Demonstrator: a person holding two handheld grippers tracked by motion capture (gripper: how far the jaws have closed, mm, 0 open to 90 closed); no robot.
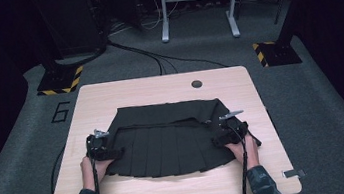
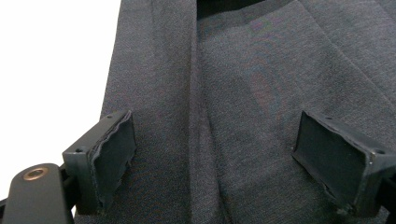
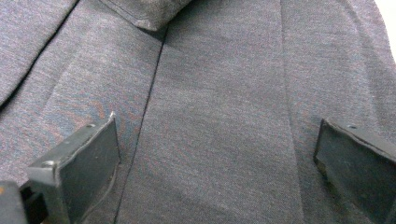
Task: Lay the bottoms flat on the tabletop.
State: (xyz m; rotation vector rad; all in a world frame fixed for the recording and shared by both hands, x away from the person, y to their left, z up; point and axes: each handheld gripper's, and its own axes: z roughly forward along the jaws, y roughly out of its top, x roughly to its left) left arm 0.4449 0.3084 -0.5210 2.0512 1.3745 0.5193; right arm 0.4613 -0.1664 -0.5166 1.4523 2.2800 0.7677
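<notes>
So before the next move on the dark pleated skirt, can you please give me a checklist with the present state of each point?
1. Left hand-held gripper open, nothing pinched: ok; the jaws stand wide over the cloth.
2. Right hand-held gripper open: ok; the cloth lies flat between the jaws.
3. Skirt fully on the table: ok; wood shows on all sides.
4. Grippers at opposite side edges of the skirt: ok in the high view.
5. Pleats lying flat: ok where they show; the left gripper view has one fold ridge.
6. Pads touching the cloth: cannot tell.
</notes>
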